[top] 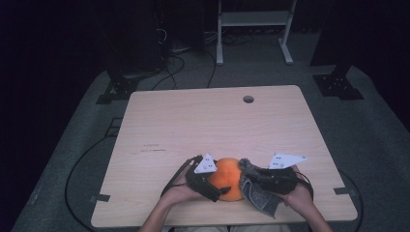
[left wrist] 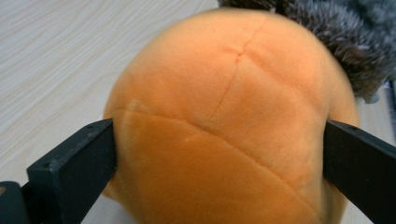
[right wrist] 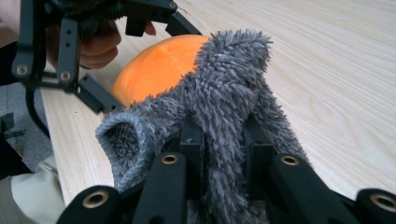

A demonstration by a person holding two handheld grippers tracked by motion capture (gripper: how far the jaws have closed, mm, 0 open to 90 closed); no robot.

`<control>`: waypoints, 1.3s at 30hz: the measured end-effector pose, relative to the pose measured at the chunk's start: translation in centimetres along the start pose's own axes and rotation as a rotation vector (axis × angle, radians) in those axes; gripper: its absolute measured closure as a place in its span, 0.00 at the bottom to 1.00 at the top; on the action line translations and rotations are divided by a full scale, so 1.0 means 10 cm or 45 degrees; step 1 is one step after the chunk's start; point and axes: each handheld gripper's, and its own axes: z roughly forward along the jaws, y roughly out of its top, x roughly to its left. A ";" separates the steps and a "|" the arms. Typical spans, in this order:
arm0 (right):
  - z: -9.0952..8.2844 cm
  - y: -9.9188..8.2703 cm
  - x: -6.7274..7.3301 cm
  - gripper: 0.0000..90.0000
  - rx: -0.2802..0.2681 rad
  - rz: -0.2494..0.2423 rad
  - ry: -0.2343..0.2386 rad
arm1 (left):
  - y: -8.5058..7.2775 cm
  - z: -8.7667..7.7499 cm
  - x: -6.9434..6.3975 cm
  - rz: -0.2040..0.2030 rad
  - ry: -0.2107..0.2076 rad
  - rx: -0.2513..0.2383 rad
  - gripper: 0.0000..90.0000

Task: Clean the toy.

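Cables are trailing over the grey floor in the upper part of the high view, and a white frame [top: 254, 29] is standing beyond the desk [top: 193, 125]. Nothing is lying on the desk's far half. Low in the centre of that frame, I am seeing the orange plush ball [top: 227, 178] sitting near the desk's front edge. My left hand-held gripper [top: 212, 189] is coming in from the lower left, its jaws spread wide and pressing both flanks of the ball. My right hand-held gripper [top: 251, 182] is angling in from the lower right, clamped tight on a grey fuzzy cloth [top: 256, 193] touching the ball's right side. The right gripper view is showing the cloth's [right wrist: 224, 116] ribbed opening; the left gripper view is showing the ball's [left wrist: 224, 121] seams.
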 end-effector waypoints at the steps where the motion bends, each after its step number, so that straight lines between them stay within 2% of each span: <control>1: 0.00 0.00 0.00 0.82 0.003 0.005 -0.002 | 0.02 -0.03 -0.01 0.012 0.003 0.003 0.05; 2: -0.01 0.00 -0.01 0.82 0.005 0.012 -0.002 | 0.04 -0.07 -0.02 0.037 0.022 -0.008 0.12; 3: -0.05 0.02 -0.03 0.82 -0.007 0.021 -0.020 | 0.06 -0.10 -0.05 0.070 0.050 -0.053 0.24; 4: -0.05 0.02 -0.03 0.82 -0.007 0.021 -0.020 | 0.08 -0.12 -0.09 0.129 0.102 -0.122 0.24; 5: -0.08 0.04 -0.03 0.83 -0.015 0.019 -0.046 | 0.09 -0.13 -0.14 0.181 0.172 -0.185 0.26; 6: -0.12 0.06 -0.04 0.83 -0.036 0.013 -0.080 | 0.13 -0.13 -0.18 0.200 0.228 -0.231 0.27; 8: -0.22 0.11 -0.05 0.83 -0.117 0.025 -0.103 | 0.14 -0.08 -0.19 0.190 0.211 -0.244 0.27; 9: -0.26 0.14 -0.05 0.83 -0.150 0.025 -0.113 | 0.13 -0.01 -0.22 0.218 0.185 -0.196 0.25; 10: -0.28 0.16 -0.04 0.83 -0.171 0.030 -0.123 | 0.10 0.08 -0.26 0.263 0.147 -0.118 0.23; 11: -0.27 0.17 -0.05 0.83 -0.170 0.030 -0.125 | 0.07 0.11 -0.30 0.287 0.150 -0.137 0.18; 12: -0.22 0.15 -0.05 0.83 -0.140 0.032 -0.126 | 0.07 0.10 -0.31 0.280 0.142 -0.155 0.16; 14: -0.10 0.09 -0.04 0.83 -0.066 0.018 -0.114 | 0.13 0.03 -0.26 0.211 0.103 -0.165 0.11; 15: -0.03 0.05 -0.01 0.83 -0.070 0.027 -0.068 | 0.15 -0.02 -0.23 0.168 0.094 -0.211 0.11; 17: -0.02 0.07 0.04 0.83 -0.068 0.004 -0.059 | 0.16 -0.09 -0.17 0.096 0.113 -0.292 0.10; 18: -0.01 0.09 0.10 0.83 -0.064 -0.036 -0.060 | 0.16 -0.09 -0.15 0.085 0.117 -0.284 0.10; 19: 0.01 0.11 0.18 0.83 -0.069 -0.086 -0.069 | 0.14 -0.07 -0.14 0.098 0.118 -0.250 0.10; 20: 0.01 0.11 0.18 0.83 -0.069 -0.086 -0.069 | 0.11 -0.04 -0.14 0.111 0.117 -0.210 0.10; 21: 0.02 0.11 0.19 0.83 -0.063 -0.092 -0.076 | 0.08 -0.02 -0.13 0.098 0.096 -0.200 0.13; 23: 0.01 0.09 0.13 0.83 -0.070 -0.066 -0.061 | 0.05 -0.02 -0.10 0.078 0.076 -0.196 0.17; 24: -0.01 0.06 0.05 0.83 -0.082 -0.028 -0.043 | 0.05 -0.03 -0.09 0.065 0.068 -0.189 0.18; 25: -0.01 0.06 0.05 0.83 -0.082 -0.028 -0.043 | 0.05 -0.03 -0.08 0.060 0.064 -0.180 0.18; 28: -0.04 0.01 -0.05 0.82 -0.080 0.028 -0.048 | 0.04 -0.04 -0.06 0.047 0.053 -0.172 0.19; 32: -0.07 -0.04 -0.12 0.82 -0.055 0.064 -0.093 | 0.03 -0.06 -0.04 0.048 0.048 -0.149 0.19; 35: -0.12 -0.02 -0.11 0.82 -0.061 0.051 -0.132 | 0.01 -0.08 -0.01 0.040 0.054 -0.128 0.19; 39: -0.16 0.08 0.02 0.82 -0.135 0.008 -0.074 | -0.03 -0.08 0.05 -0.011 0.049 -0.123 0.19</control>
